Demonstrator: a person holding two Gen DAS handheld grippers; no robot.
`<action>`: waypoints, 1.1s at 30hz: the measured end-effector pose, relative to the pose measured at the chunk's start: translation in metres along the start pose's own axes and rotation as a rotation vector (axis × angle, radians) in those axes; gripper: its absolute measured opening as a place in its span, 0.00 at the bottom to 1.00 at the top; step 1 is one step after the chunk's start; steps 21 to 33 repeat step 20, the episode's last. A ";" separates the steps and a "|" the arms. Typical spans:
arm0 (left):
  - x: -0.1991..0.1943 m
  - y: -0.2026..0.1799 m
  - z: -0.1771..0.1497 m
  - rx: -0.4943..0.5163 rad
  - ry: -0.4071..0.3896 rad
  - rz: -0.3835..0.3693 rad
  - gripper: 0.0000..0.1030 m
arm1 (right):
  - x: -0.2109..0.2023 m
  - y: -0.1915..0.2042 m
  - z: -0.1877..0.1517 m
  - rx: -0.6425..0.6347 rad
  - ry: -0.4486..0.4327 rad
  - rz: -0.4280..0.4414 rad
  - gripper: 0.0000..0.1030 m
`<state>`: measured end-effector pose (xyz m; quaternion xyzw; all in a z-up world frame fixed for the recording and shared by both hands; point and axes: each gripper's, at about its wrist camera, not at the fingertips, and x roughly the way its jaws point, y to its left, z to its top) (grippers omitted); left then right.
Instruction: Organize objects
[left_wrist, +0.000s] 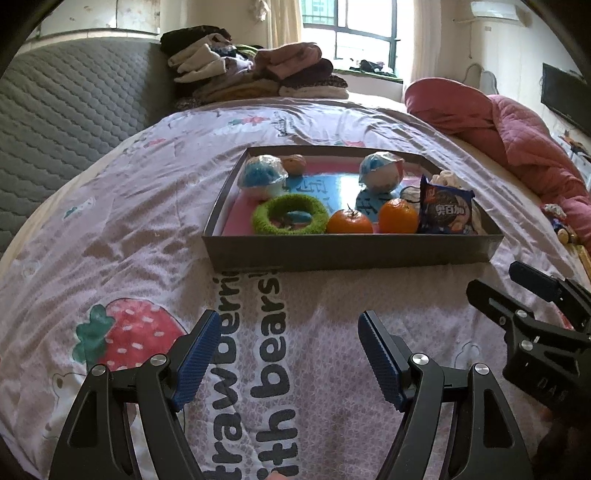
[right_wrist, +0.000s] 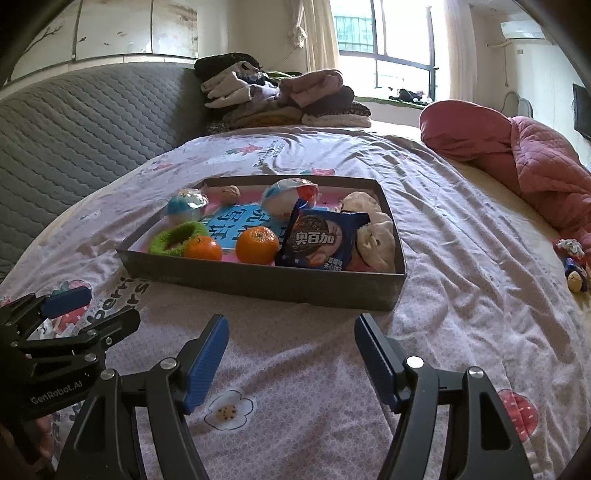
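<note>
Both claws hang with jaws apart and nothing between them, the left gripper (left_wrist: 288, 354) and right gripper (right_wrist: 291, 356) over the printed lilac bedsheet (right_wrist: 314, 424). Just beyond lies the shallow grey cardboard tray (right_wrist: 258, 282). Inside, nearest the right claw, the blue crinkly snack packet (right_wrist: 319, 240) looks light and slippery; pinch its edge. The round orange tangerines (right_wrist: 257, 245) look firm, the fuzzy green ring (left_wrist: 290, 214) soft.

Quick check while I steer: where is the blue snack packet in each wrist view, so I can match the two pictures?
Left wrist: blue snack packet stands at the box's front right corner, right of both oranges.
Right wrist: packet sits right of centre in the box, beside the nearer orange.
Shared landmark: green fuzzy ring, front left of the box.
</note>
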<state>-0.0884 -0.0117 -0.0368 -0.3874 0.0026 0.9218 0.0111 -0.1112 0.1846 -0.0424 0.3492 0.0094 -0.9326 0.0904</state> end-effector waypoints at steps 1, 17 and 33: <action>0.001 0.000 0.000 0.001 0.003 0.001 0.75 | 0.002 -0.001 0.000 0.006 0.005 0.000 0.68; 0.009 0.000 -0.004 0.013 0.018 0.010 0.75 | 0.008 -0.002 -0.003 0.012 0.030 -0.002 0.68; 0.010 -0.001 -0.005 0.014 0.027 0.010 0.75 | 0.010 -0.004 -0.004 0.019 0.039 -0.002 0.68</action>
